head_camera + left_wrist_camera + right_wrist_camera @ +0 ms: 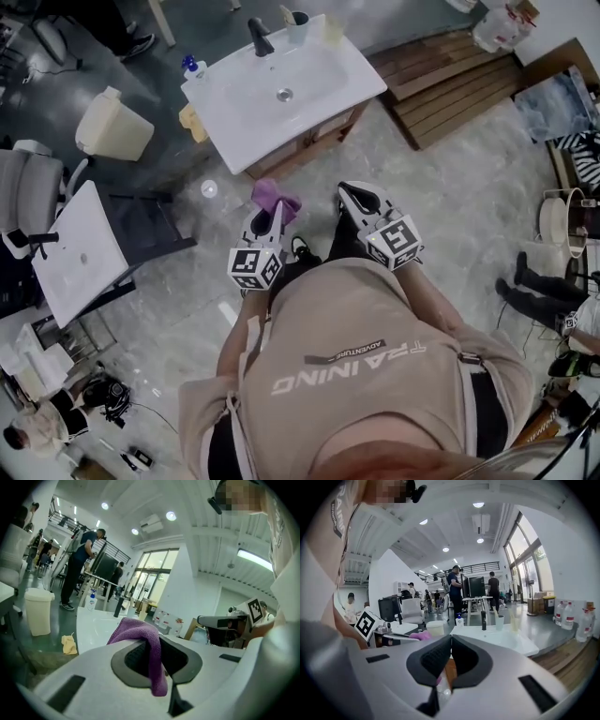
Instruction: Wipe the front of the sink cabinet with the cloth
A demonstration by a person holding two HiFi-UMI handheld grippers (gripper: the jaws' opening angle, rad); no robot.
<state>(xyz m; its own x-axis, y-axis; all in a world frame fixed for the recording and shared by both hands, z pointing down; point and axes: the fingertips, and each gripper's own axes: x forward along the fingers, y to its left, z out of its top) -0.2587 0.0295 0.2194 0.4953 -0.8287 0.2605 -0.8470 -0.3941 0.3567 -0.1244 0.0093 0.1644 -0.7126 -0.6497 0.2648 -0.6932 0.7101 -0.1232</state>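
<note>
Now cloth clamped between left hand-held gripper jaws.

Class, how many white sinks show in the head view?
2. The front sink, with a black tap, is at top centre; the side sink is at the left. Others may be hidden.

We hold our white-and-grey left gripper low in front of our torso, its jaws clamped on a purple microfibre cloth that drapes over their tips. Our white-and-grey right gripper sits just beside it, level with it, jaws pressed tip to tip with nothing between. Both point forward, away from us.
</note>
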